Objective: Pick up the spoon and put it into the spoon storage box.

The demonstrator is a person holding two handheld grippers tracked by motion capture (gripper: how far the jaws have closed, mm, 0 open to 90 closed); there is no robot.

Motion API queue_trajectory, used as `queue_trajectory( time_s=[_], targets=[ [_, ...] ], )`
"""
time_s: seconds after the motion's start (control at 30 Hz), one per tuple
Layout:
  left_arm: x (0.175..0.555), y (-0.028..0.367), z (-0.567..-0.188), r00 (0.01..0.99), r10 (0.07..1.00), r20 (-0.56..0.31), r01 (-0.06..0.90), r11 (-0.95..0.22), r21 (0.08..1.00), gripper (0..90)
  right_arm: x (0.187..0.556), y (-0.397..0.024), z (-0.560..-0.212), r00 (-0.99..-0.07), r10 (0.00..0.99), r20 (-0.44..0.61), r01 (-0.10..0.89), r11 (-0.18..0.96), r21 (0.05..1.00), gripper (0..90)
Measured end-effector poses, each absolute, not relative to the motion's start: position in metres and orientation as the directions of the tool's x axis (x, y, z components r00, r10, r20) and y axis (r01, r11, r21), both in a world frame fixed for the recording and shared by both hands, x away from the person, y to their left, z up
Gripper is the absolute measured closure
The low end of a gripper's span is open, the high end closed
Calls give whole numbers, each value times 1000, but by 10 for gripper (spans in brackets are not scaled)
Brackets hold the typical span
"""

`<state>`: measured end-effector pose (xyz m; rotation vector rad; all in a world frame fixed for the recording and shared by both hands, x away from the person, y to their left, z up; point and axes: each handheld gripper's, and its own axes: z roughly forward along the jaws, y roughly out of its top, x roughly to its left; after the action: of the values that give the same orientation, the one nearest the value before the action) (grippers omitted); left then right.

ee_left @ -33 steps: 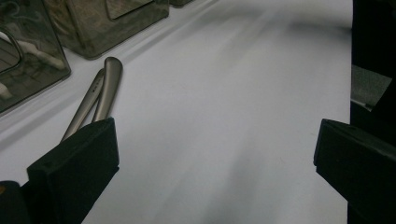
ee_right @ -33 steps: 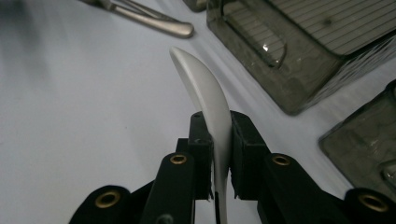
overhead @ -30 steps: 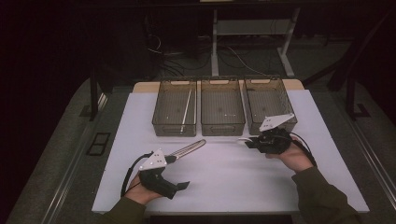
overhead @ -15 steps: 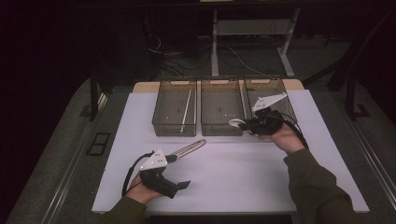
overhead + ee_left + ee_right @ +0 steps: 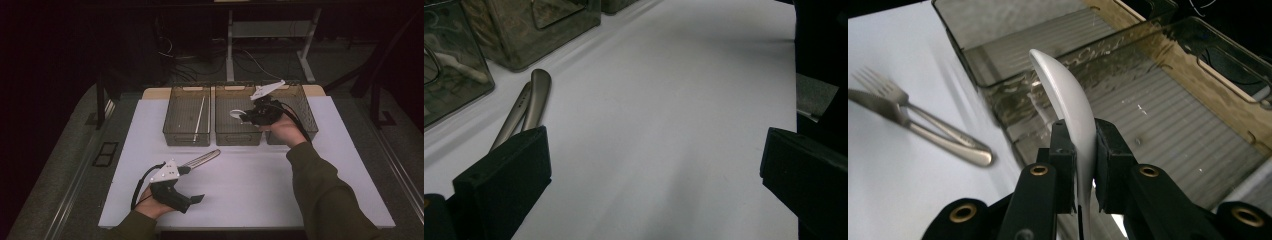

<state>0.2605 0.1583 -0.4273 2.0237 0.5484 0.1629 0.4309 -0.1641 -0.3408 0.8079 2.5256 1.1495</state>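
A white spoon (image 5: 1071, 107) is clamped between the right gripper (image 5: 1078, 150) jaws above a clear bin (image 5: 1168, 115); a fork (image 5: 913, 112) and knife (image 5: 878, 107) are seen lying left.

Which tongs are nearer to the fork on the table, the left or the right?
Left. The left tongs rest on the table right beside the fork, open. The right tongs are raised over the middle bin, farther off, shut on a white spoon.
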Motion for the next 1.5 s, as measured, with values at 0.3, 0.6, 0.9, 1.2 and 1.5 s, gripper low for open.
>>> queue_trajectory(
  time_s=[0.3, 0.6, 0.9, 1.2, 1.5],
  targets=[
    [260, 158, -427, 892, 437, -111, 305, -405, 862, 0, 450, -142, -351, -812, 583, 20, 401, 532, 745, 797],
    [260, 157, -427, 893, 435, -115, 308, -404, 861, 0, 456, -133, -371, -814, 580, 32, 431, 566, 702, 795],
    [260, 157, -427, 894, 433, -115, 308, -407, 860, 0, 456, -131, -378, -812, 581, 52, 449, 565, 692, 705],
    [260, 157, -427, 893, 434, -117, 310, -407, 859, 0, 451, -143, -372, -802, 594, 68, 451, 527, 720, 546],
    [260, 157, -428, 890, 440, -118, 314, -404, 859, 0, 430, -170, -363, -776, 615, 140, 479, 430, 765, 414]
  ],
)
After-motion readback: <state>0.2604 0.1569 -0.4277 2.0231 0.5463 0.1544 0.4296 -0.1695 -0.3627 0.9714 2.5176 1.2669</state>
